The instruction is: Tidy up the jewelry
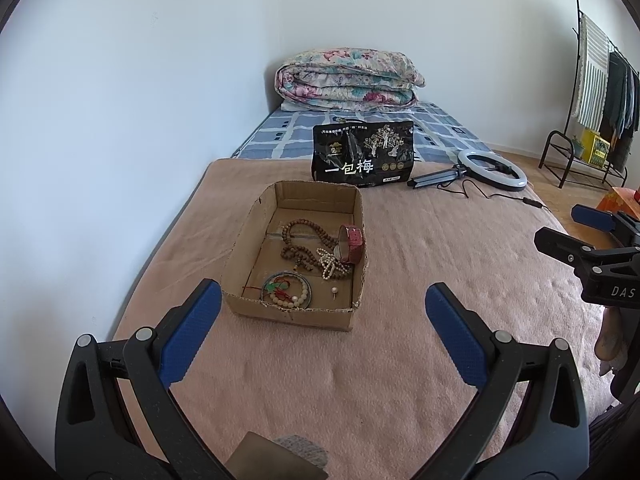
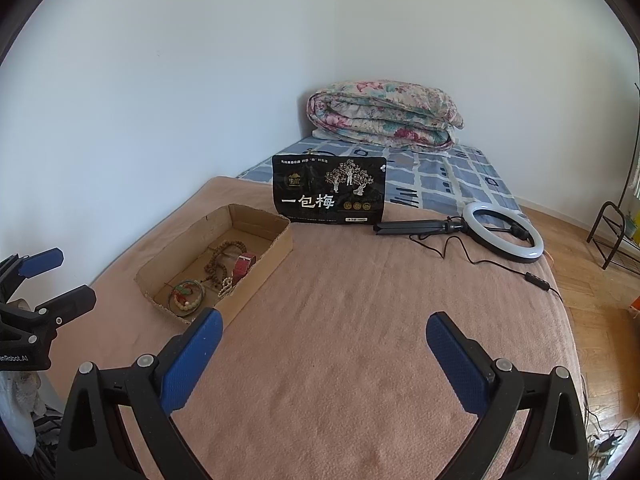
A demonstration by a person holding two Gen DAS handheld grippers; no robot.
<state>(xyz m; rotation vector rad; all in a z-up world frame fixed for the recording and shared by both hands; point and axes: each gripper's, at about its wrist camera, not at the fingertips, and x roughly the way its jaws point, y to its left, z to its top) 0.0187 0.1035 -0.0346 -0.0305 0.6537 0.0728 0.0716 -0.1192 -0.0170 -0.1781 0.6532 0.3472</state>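
A shallow cardboard box (image 1: 240, 248) sits on the pink blanket and shows in the right wrist view too (image 2: 276, 240). Inside lie a brown bead necklace (image 1: 304, 240), a red watch (image 1: 354, 244), a string of white beads (image 1: 330, 266), a bangle with a pale bead bracelet (image 1: 286, 290) and a small pearl pin (image 1: 334, 291). My left gripper (image 1: 322, 296) is open and empty, just in front of the box. My right gripper (image 2: 320, 324) is open and empty, to the right of the box over bare blanket.
A black snack bag (image 1: 362, 154) stands behind the box. A ring light on a small tripod (image 1: 492, 174) with its cable lies at the back right. A folded floral quilt (image 1: 348, 80) lies at the bed's far end. A clothes rack (image 1: 600, 92) stands on the right. The wall runs along the left.
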